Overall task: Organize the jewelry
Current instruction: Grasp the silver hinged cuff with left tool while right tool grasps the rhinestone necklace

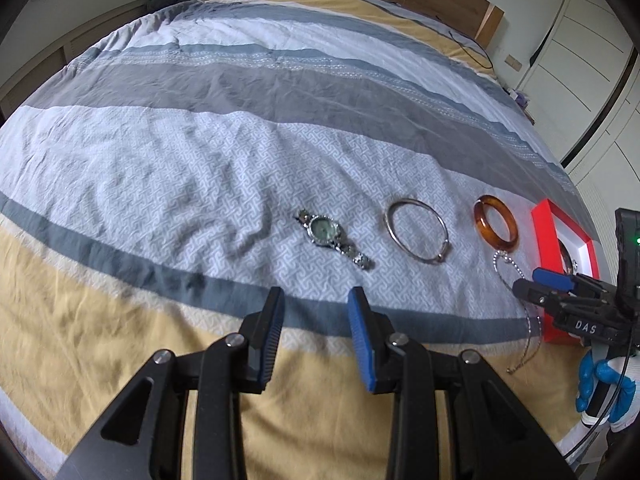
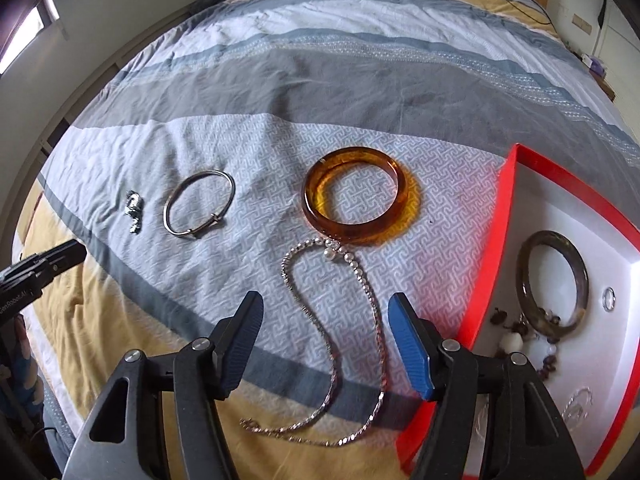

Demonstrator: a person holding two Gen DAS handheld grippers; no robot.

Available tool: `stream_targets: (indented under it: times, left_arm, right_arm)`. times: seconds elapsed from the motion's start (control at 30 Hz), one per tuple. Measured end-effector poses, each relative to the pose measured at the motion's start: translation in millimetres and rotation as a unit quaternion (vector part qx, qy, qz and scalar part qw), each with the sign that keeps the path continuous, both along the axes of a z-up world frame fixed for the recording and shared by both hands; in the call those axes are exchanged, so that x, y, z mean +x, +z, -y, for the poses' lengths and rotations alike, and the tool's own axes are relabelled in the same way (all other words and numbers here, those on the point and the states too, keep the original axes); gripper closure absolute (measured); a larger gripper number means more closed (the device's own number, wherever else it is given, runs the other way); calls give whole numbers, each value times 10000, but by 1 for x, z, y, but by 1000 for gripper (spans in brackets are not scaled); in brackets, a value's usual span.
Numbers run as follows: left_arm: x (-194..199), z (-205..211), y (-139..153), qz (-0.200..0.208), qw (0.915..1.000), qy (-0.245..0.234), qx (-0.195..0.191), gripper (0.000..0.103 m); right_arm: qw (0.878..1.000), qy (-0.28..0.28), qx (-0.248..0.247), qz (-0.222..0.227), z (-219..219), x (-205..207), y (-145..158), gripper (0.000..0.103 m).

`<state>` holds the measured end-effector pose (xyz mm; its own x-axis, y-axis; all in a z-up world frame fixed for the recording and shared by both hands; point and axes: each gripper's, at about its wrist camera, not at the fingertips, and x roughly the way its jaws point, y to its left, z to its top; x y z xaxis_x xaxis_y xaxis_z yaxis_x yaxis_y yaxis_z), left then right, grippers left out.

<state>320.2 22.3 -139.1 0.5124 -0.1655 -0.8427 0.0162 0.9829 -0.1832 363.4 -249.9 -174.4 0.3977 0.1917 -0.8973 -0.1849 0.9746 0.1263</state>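
- Thin silver beaded necklace [image 2: 336,332] lies looped between my wide-open right tongs [image 2: 326,336]; I risk snagging one strand, dragging the amber resin bangle [image 2: 356,200]
- Left tongs [image 1: 316,320] open, empty

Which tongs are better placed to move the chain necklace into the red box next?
Right tongs, probably: open, directly over the chain necklace, with the red box alongside. The left tongs are open near the watch, farther away.

On the bed, a silver watch [image 1: 335,239] lies flat at 9 o'clock of a thin silver bangle [image 1: 417,230]. An amber bangle [image 2: 355,195] lies at the bangle's 3 o'clock. A pearl-set chain necklace [image 2: 338,334] snakes from its 6 o'clock edge. A dark bangle [image 2: 552,282] rests inside the red box [image 2: 486,280].
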Motion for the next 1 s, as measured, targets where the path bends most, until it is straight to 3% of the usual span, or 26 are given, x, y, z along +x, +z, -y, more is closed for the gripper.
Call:
stream_targets:
  times: [0.23,0.43,0.73,1.0]
  left_arm:
    - [14,9,-4,16,10000,-53,-65,72]
    - [25,32,1,95,9991,-378,-167,72]
    - [66,73,-6,-41,9975,-683,-186,72]
    - [105,93,-41,-690,9928,-917,357,72]
  right_arm:
    - [9996,210,-199,-74,-9,13,-15,37]
    - [9984,392,-394,-110,-19,15,-21,37]
    - [9969,529,-545,-217,-13,20,-22,61]
    - [9947,700,-696,-272,-10,20,-23,69]
